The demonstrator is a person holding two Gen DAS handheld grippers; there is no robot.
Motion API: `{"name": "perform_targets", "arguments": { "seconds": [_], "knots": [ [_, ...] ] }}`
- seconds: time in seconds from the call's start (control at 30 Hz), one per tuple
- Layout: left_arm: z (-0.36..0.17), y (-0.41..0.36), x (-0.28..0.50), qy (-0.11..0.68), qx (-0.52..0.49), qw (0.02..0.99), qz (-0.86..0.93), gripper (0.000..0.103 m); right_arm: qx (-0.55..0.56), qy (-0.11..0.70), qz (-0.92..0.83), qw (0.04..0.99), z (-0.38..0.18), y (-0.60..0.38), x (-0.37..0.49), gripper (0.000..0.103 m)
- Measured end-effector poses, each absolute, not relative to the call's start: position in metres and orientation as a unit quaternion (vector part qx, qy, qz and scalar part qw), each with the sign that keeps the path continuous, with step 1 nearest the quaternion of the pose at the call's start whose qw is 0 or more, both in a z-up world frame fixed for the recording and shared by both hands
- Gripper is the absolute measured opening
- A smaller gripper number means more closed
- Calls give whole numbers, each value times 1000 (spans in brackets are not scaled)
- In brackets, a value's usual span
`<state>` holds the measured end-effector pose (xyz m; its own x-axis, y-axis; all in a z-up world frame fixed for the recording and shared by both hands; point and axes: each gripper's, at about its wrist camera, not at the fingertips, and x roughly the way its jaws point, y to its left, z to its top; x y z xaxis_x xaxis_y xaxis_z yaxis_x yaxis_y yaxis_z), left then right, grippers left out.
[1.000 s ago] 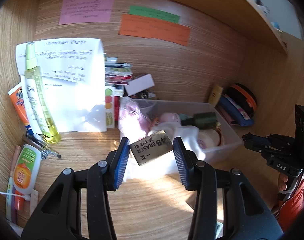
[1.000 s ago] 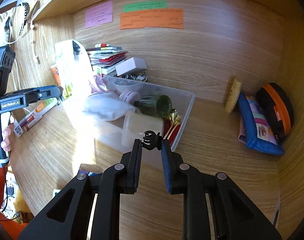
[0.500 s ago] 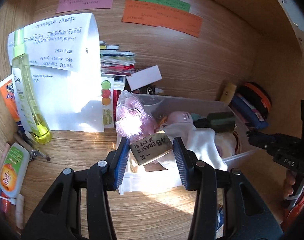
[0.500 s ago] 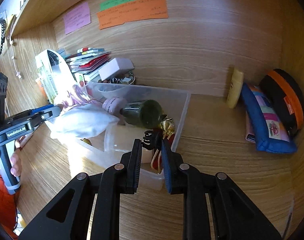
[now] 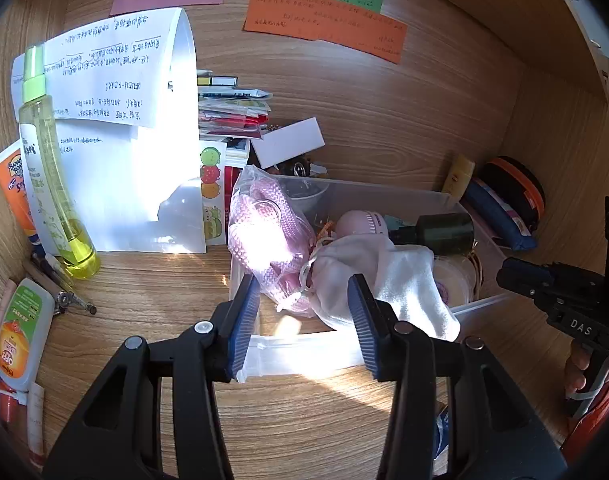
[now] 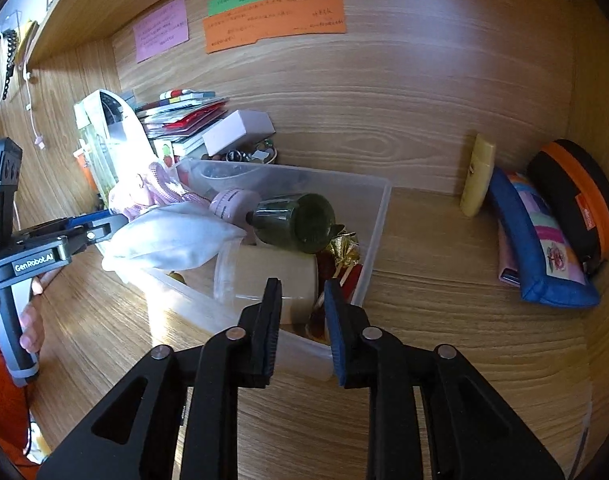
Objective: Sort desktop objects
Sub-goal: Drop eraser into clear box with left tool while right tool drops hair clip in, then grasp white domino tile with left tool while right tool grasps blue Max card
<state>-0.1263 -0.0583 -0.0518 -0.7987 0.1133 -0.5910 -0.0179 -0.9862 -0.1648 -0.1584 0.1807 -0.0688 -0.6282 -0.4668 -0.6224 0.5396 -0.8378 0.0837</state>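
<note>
Sunlight falls across the wooden desk (image 5: 152,292), and from my left wrist view I read it from the left: an orange-labelled tube (image 5: 18,332) lying flat, a tall yellow-green spray bottle (image 5: 50,168) standing upright against white handwritten sheets (image 5: 120,120), then a stack of booklets (image 5: 232,108) with a small white box (image 5: 288,142) beside it. My left gripper (image 5: 302,300) hangs with its jaws spread and nothing between them, just above the near left corner of the clear plastic bin (image 5: 388,196). Inside the bin lie a pink knitted thing in a clear bag (image 5: 264,236), a white cloth pouch (image 5: 388,272), a pink round-ended object (image 5: 360,222) and a dark green bottle (image 5: 440,230) on its side (I cannot make out any eraser among them). My right gripper (image 6: 302,314) is also parted and empty, poised over the bin's near right corner, just above a translucent cup (image 6: 264,276) lying on its side and a gold-wrapped item (image 6: 344,248). Well apart to the right, against the back wall, stand a yellow tube (image 6: 478,176), a blue patterned pouch (image 6: 540,240) and a black-and-orange case (image 6: 576,204).
</note>
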Motion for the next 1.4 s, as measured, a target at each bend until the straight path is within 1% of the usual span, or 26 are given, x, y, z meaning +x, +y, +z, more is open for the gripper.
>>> {"name": "perform_targets", "arguments": {
  "seconds": [0.13, 0.2, 0.27, 0.33, 0.4, 0.43, 0.47, 0.5, 0.53, 0.57, 0.6, 0.63, 0.7, 0.73, 0.77, 0.87, 1.4],
  "knots": [
    [-50, -57, -123, -70, -309, 30, 948, 47, 318, 63, -904, 279, -67, 178, -154, 31],
    [-45, -58, -121, -74, -300, 27, 951, 50, 312, 67, -906, 277, -66, 176, -152, 38],
    [-40, -59, -118, -75, -290, 19, 954, 59, 310, 67, -907, 276, -65, 175, -150, 43],
    [-36, -58, -114, -74, -280, 15, 957, 61, 311, 68, -907, 276, -64, 174, -148, 47],
    [-31, -56, -109, -68, -275, 15, 959, 63, 308, 74, -908, 274, -63, 171, -145, 56],
    [-30, -55, -108, -65, -274, 15, 959, 69, 305, 78, -909, 273, -62, 170, -142, 59],
    [-27, -53, -104, -61, -271, 14, 961, 75, 299, 83, -911, 271, -60, 169, -139, 65],
    [-26, -52, -102, -59, -268, 14, 961, 78, 294, 87, -913, 269, -58, 168, -135, 72],
    [-23, -50, -99, -55, -265, 17, 963, 82, 290, 90, -914, 268, -57, 168, -132, 75],
    [-21, -49, -97, -52, -262, 17, 963, 88, 287, 93, -915, 268, -55, 167, -129, 82],
    [-20, -48, -94, -50, -260, 17, 964, 92, 285, 96, -915, 269, -53, 166, -125, 86],
    [-19, -48, -91, -49, -257, 15, 965, 96, 284, 97, -915, 271, -51, 166, -123, 86],
    [-16, -45, -84, -43, -250, 11, 967, 97, 282, 99, -915, 272, -48, 165, -117, 88],
    [-16, -44, -82, -39, -250, 10, 968, 100, 283, 100, -915, 272, -48, 165, -115, 88],
    [-18, -42, -79, -31, -250, 7, 968, 101, 285, 99, -914, 271, -48, 165, -114, 90],
    [-23, -36, -74, -14, -258, -4, 966, 101, 293, 94, -912, 271, -49, 166, -109, 92],
    [-53, -7, -28, 63, -294, 6, 954, 101, 312, 103, -906, 269, -62, 176, -68, 92]
  ]
}}
